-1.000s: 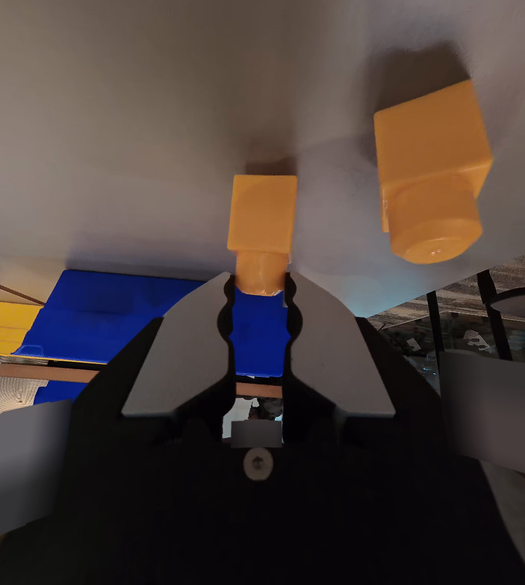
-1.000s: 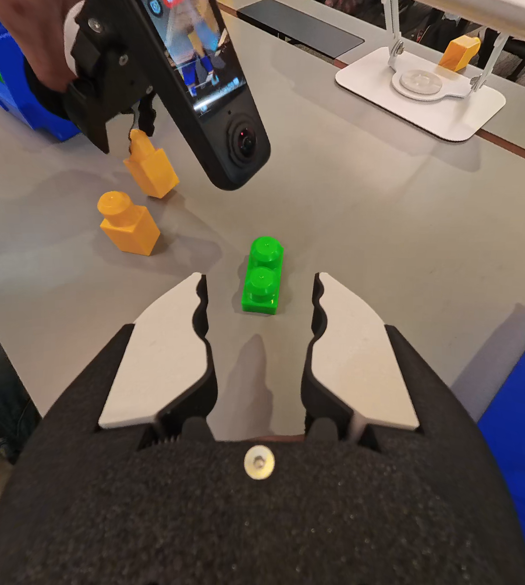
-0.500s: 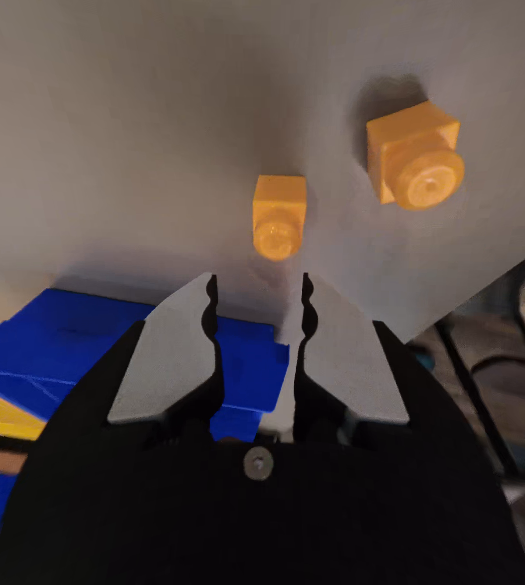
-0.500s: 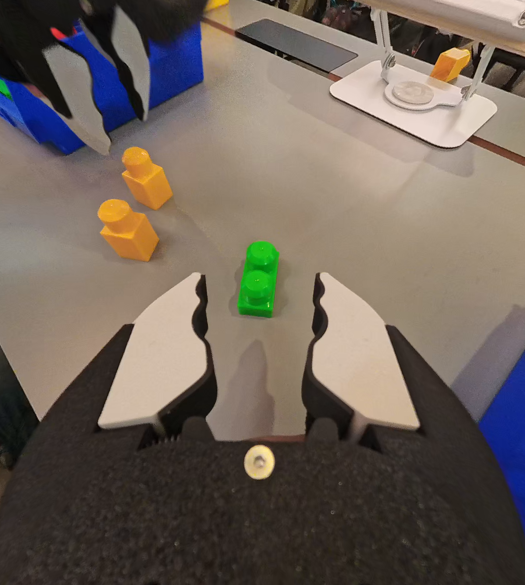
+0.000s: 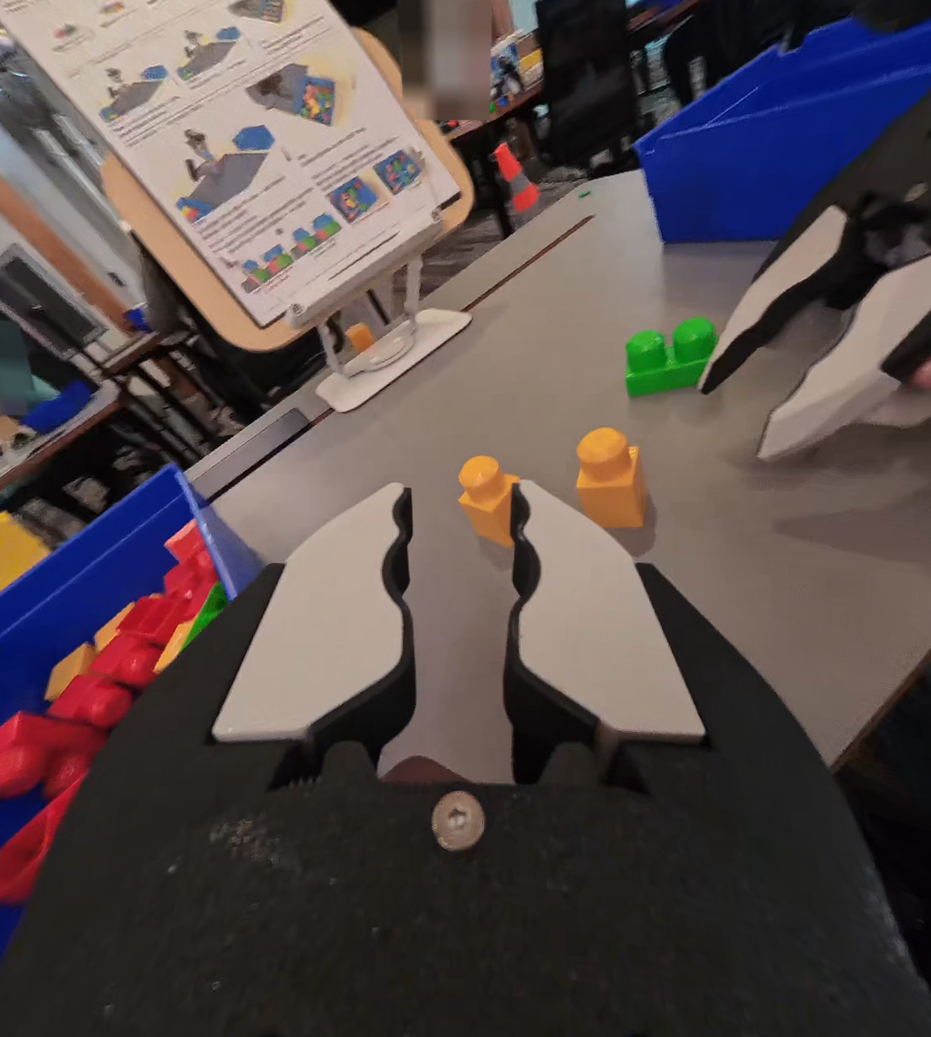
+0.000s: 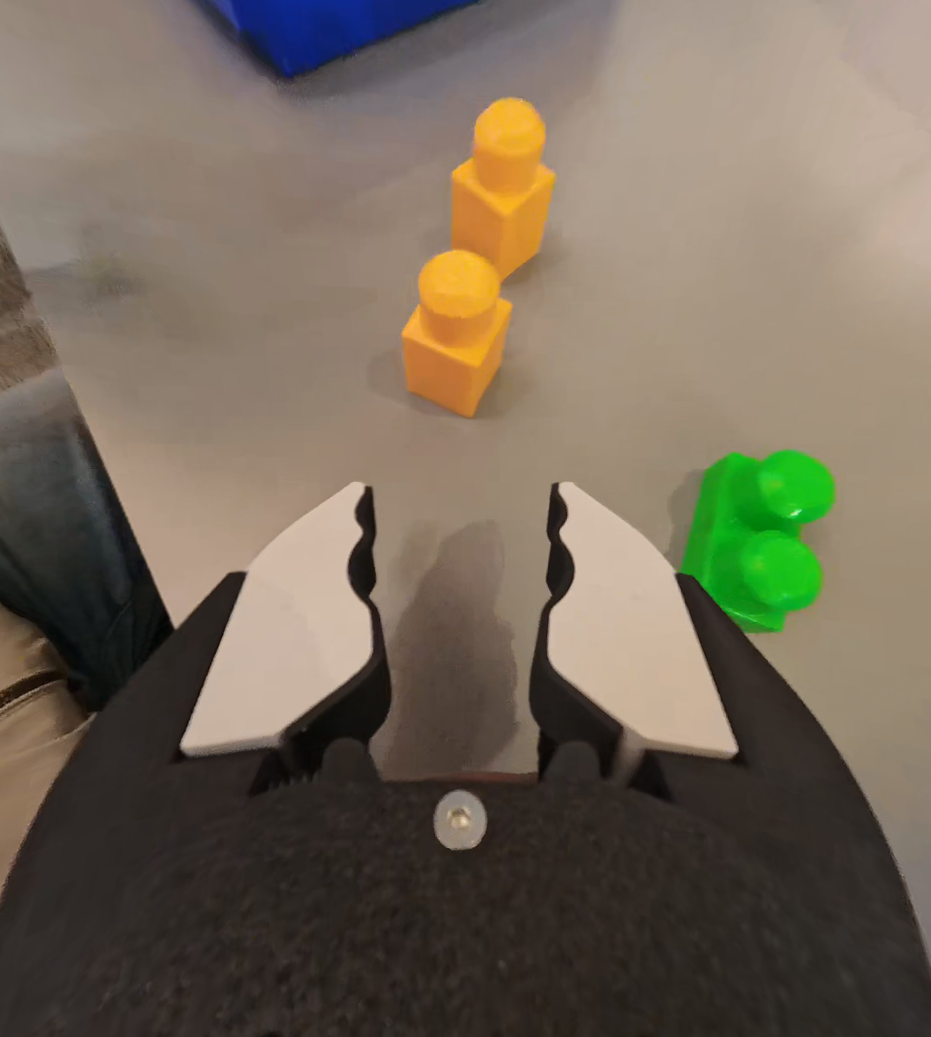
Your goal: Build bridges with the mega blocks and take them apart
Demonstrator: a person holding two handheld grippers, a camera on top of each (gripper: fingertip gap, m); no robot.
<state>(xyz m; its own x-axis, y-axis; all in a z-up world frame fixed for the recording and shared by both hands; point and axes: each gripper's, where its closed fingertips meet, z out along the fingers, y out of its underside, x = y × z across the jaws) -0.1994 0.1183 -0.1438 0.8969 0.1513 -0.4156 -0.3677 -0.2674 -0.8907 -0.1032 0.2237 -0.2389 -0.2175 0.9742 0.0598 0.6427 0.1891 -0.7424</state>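
Observation:
Two orange single-stud blocks stand upright and apart on the grey table [image 5: 536,359]. In the left wrist view, one [image 5: 482,494] is just beyond my open, empty left gripper [image 5: 460,492], the other [image 5: 612,488] to its right. A green two-stud block [image 5: 668,359] lies farther off, beside my right gripper [image 5: 735,421]. In the right wrist view, my right gripper [image 6: 462,492] is open and empty, low over the table. The green block [image 6: 755,544] lies to the right of its right finger, and the orange blocks [image 6: 457,336] [image 6: 502,191] stand ahead.
A blue bin [image 5: 75,567] of red, orange and green blocks is at my left gripper's left. Another blue bin [image 5: 788,140] stands at the far right. An instruction board on a white stand [image 5: 395,353] is at the back. The table edge [image 6: 42,292] runs along the left, by a person's leg. My right gripper is the nearer one to the green block [image 6: 755,544]: about 7 centimeters, against 25 centimeters. The left camera catches it too, in the left wrist view [image 5: 687,339].
My left gripper let go of the orange block's stud, opened, drew back and tilted up. My right gripper swung left, so the green block now lies right of its fingers.

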